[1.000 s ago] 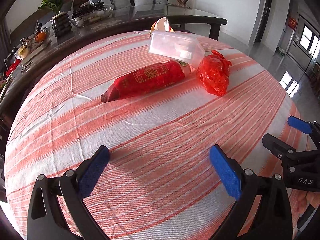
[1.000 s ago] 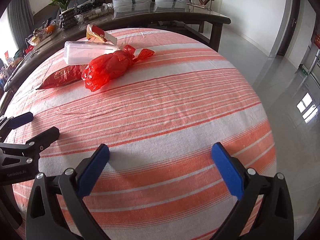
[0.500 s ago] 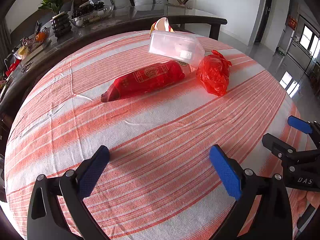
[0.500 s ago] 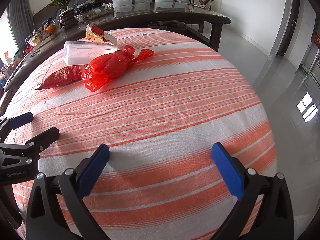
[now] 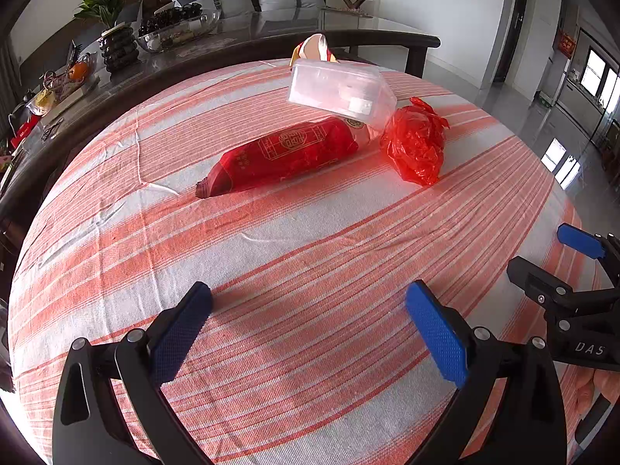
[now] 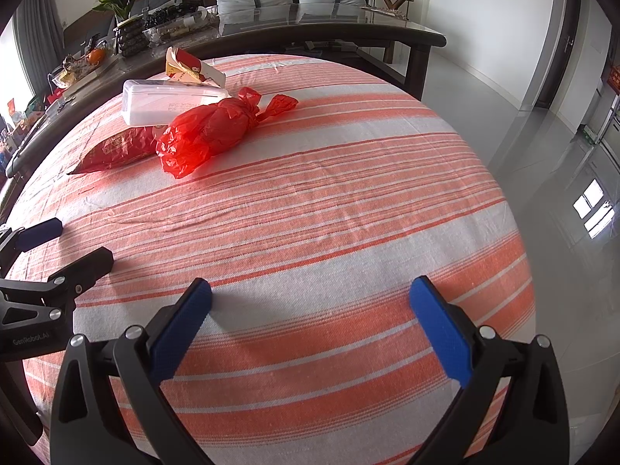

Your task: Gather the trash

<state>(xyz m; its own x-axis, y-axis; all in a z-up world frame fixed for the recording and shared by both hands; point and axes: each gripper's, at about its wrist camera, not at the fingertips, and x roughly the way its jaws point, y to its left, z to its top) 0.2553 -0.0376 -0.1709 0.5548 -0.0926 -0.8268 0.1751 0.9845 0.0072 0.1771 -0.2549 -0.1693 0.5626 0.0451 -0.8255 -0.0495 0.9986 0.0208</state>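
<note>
**Trash heaped at twelve o'clock, nothing gripped**

Left gripper [image 5: 308, 327] and right gripper [image 6: 310, 323] hover spread apart, empty; red plastic bag [image 6: 211, 131] looks light, soft, crinkly, best pinched at its knotted neck; clear plastic box [image 5: 341, 91] leans on the red wrapper [image 5: 286, 155], likely stiff and slippery.

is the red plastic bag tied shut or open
Tied shut. The red plastic bag is bunched into a knot near one end, with loose handles flaring past it, seen in the right wrist view.
</note>
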